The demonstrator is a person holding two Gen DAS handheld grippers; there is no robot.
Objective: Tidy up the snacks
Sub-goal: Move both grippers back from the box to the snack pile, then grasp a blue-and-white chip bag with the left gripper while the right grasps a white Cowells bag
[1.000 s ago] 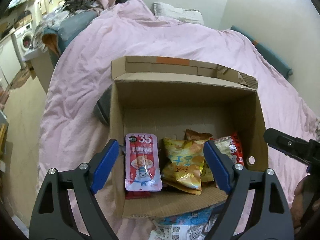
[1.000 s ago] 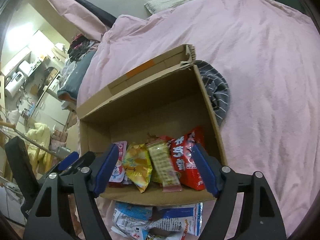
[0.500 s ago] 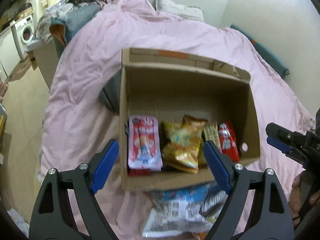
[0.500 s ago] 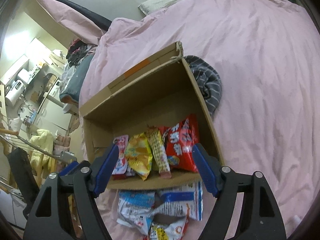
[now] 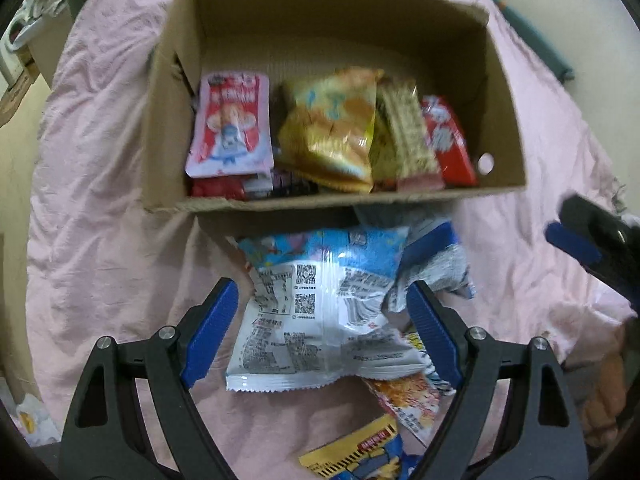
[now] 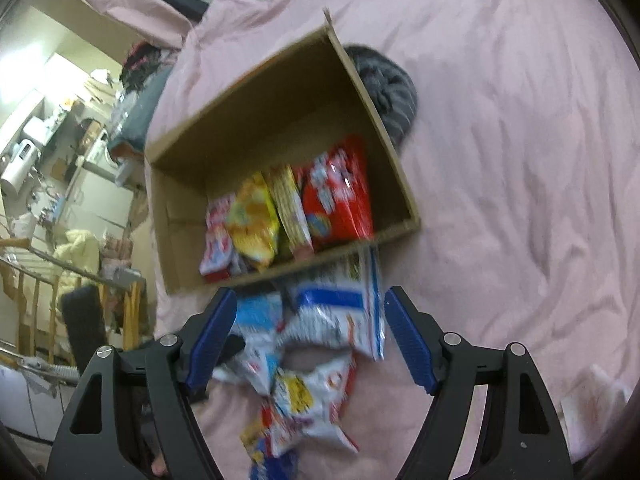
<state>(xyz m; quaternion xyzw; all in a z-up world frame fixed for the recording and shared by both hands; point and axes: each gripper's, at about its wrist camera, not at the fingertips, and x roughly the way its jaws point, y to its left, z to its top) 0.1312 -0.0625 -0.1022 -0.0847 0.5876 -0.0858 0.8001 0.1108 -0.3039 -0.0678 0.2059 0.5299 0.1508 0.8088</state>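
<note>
Both wide-open, empty blue-padded grippers, left (image 5: pixel 320 332) and right (image 6: pixel 308 336), hover over loose snack packets on the pink bedspread (image 5: pixel 100 240) beside the brown cardboard box (image 5: pixel 504 92) (already part-filled); next, probably, closing on the white-and-blue crinkly packet (image 5: pixel 320 320).

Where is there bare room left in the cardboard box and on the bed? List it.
Free: the cardboard box's far half, behind the standing packs, up to its back wall. Also the pink bedspread right of the box, and the spread left of the white-and-blue pack. Crowded: the box's near edge and the loose pile in front of it.
</note>
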